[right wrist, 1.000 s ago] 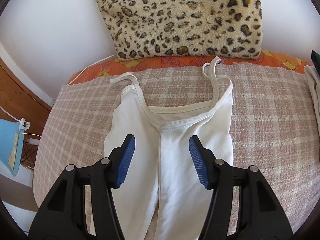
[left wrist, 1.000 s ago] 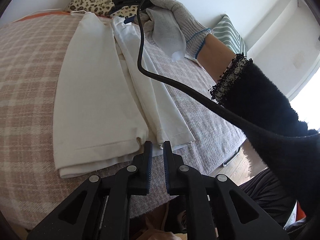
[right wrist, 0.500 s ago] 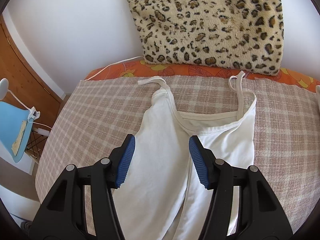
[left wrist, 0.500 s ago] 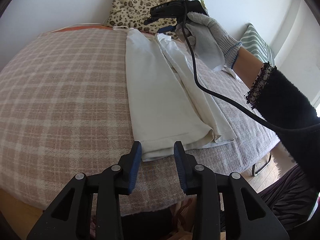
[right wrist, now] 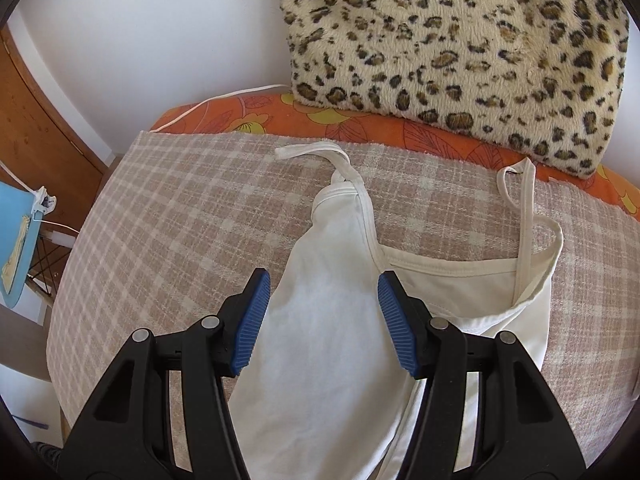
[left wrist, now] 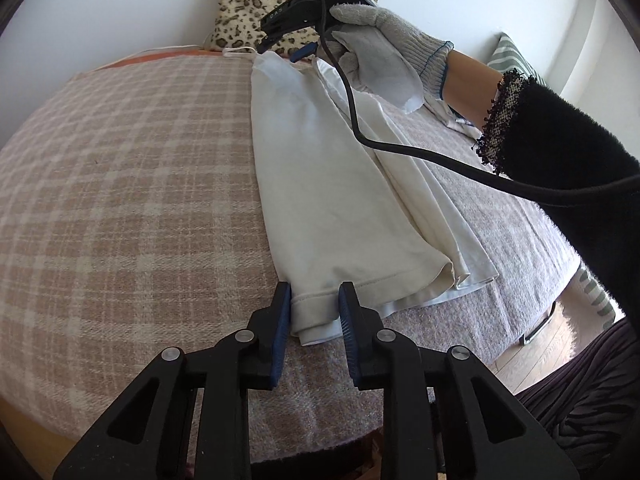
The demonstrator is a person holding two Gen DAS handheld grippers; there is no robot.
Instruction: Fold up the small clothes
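Camisole point(left wrist: 332, 184) on bed; L jaws closing round hem corner, R jaws open above.

Bright soft daylight from the right of the bed point(left wrist: 132, 184), white wall point(right wrist: 168, 20) nearly blown out, faint shadow under the white top point(left wrist: 332, 200), sharp focus, strong fisheye bending, black vignette corners
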